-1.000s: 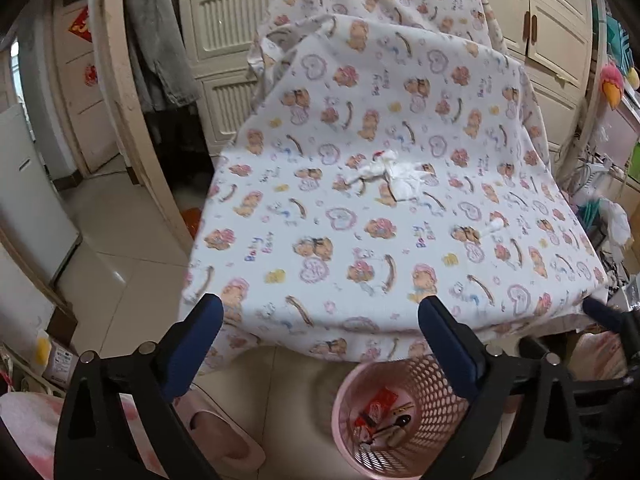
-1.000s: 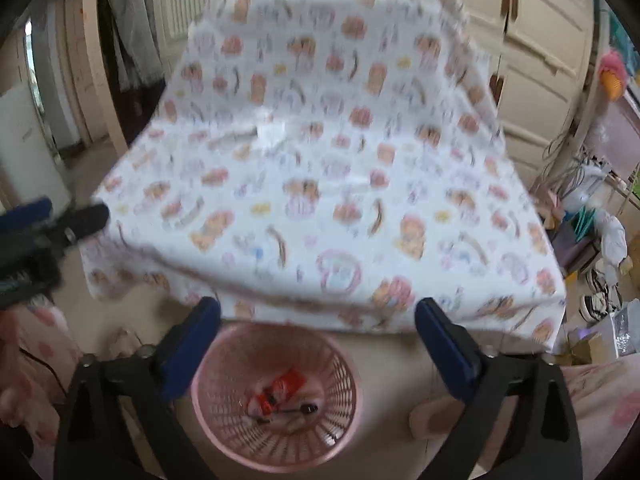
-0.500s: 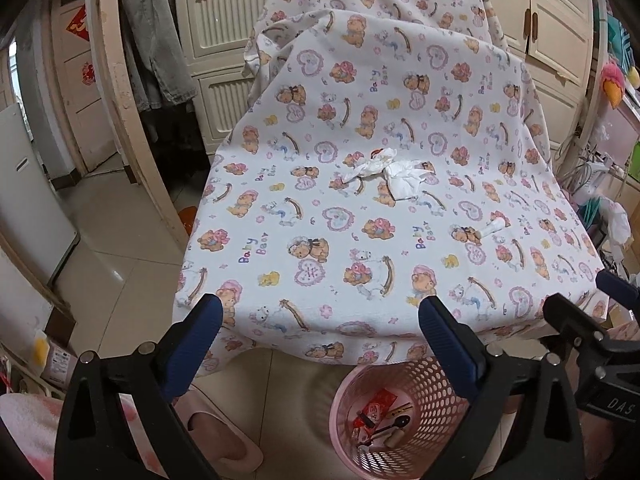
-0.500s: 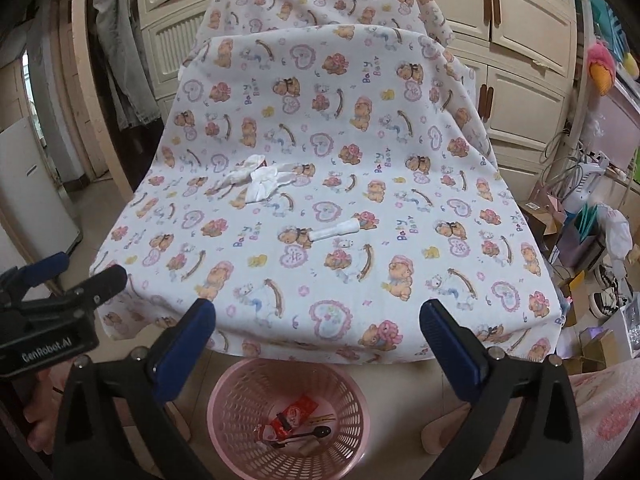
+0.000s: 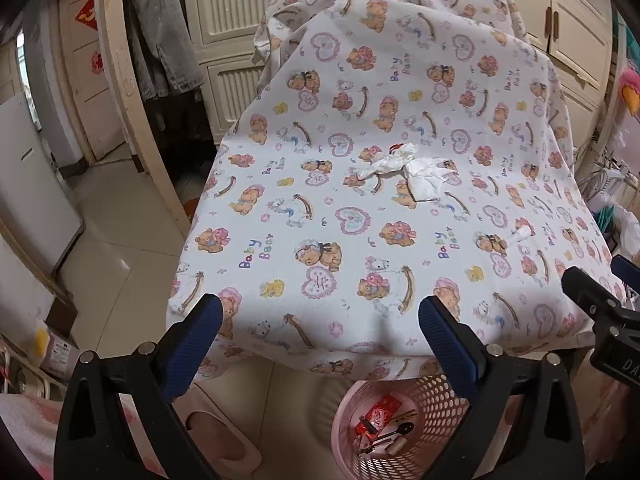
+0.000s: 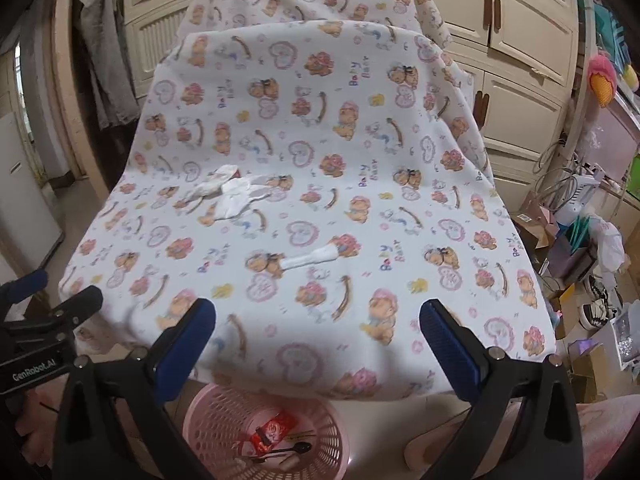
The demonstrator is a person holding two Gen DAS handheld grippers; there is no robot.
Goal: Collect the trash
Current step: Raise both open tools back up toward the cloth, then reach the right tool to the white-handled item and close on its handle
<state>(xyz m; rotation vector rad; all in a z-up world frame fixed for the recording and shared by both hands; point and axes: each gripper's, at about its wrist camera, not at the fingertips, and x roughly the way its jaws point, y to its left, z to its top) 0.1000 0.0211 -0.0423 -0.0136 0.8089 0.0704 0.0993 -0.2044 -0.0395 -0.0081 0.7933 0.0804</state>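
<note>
On the cloth (image 5: 360, 240) lie tissues (image 5: 408, 170) and, nearer right, a paper roll (image 6: 312, 258). Below, basket (image 6: 224, 420) holds a wrapper (image 6: 274, 430). Both grippers, left (image 5: 320, 332) and right (image 6: 318, 332), gape wide, empty.

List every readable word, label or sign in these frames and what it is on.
"Baby Bear": printed repeatedly on the tablecloth.
"GenRobot.AI": on the left gripper body, right wrist view.
"DA…": cut off, on the right gripper body.
Red door sign and red wrapper in the basket: unreadable.

Crumpled white tissue (image 5: 408, 170) mid-cloth, small rolled white scrap (image 6: 310, 258) nearer, pink basket (image 6: 224, 420) below holding wrappers
</note>
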